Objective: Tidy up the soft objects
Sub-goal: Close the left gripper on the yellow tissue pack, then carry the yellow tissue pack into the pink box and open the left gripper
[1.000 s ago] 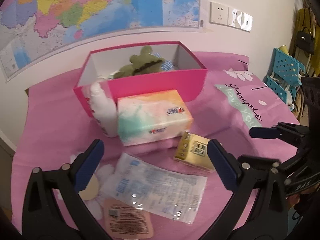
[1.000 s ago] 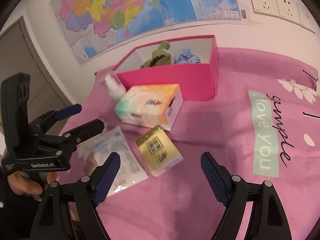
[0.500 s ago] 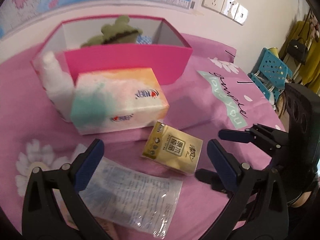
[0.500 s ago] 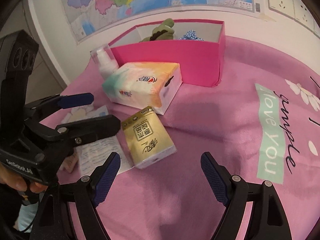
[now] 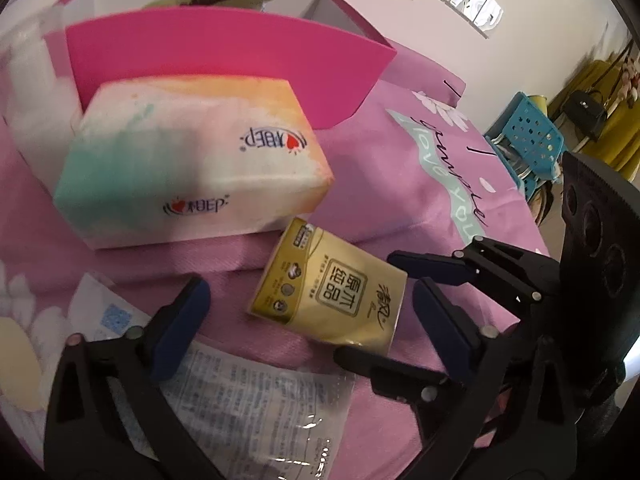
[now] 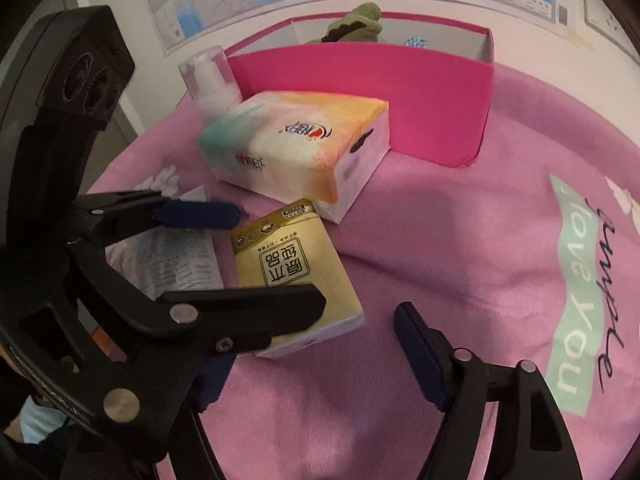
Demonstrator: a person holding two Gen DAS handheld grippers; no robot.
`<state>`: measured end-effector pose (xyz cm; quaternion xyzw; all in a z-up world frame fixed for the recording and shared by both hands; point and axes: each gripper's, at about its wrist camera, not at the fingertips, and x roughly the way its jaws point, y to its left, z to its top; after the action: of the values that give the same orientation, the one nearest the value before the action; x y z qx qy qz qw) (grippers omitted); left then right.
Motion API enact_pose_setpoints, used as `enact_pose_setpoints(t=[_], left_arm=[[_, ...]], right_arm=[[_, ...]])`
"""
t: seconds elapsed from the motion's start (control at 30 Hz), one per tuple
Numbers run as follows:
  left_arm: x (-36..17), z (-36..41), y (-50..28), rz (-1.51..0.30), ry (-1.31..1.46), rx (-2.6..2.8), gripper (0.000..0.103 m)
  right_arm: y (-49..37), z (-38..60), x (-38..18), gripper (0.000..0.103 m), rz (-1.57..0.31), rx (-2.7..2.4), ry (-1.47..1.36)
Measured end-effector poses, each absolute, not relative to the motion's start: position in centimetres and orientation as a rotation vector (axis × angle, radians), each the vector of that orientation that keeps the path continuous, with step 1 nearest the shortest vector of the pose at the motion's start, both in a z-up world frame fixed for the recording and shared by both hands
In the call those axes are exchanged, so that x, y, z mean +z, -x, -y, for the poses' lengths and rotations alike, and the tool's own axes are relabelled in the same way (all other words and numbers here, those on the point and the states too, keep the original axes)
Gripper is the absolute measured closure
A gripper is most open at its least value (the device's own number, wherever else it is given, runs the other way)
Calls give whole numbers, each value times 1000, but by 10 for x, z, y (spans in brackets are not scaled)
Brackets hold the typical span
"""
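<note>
Gold tissue pack (image 5: 330, 296) between pastel tissue box (image 5: 192, 160) and plastic sachet (image 5: 256, 408)

The gold tissue pack (image 5: 330, 294) lies between the left gripper's (image 5: 308, 320) spread fingers, on pink cloth (image 5: 384, 184).

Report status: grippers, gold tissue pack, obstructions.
Left gripper open, straddling small gold tissue pack. Right gripper open, alongside it. Pack flat on pink cloth, ungrasped. Pastel tissue box crowds its far end.

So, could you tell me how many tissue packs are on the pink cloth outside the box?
2: the pastel tissue pack against the pink box, and the gold pack just in front. Others may be hidden.
</note>
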<state>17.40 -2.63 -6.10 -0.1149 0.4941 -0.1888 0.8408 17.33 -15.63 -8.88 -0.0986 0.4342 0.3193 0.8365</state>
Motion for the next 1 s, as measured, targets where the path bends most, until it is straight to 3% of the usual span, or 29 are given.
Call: enact_pose_setpoints(t=[0.07,0.1,0.13,0.53,1.0], left_arm=[[-61,28,-174,-1035,231,-406,18],[-61,28,-174,-1034,229,-413,28],[-61,28,-174,-1036,232,-425,32],[-41,21,-165,-979,244,-450,34],[56,17,-206,-790,124,-440,32]], right_arm=[[-173,157,-88,38,-919,692,201],[-173,157,-88,44,-921,706,202],[-172,156,-87,44,-919,713,214],[-165,163,-76,48,-882,714,199],[-175,170,16,48,-684,707,219]])
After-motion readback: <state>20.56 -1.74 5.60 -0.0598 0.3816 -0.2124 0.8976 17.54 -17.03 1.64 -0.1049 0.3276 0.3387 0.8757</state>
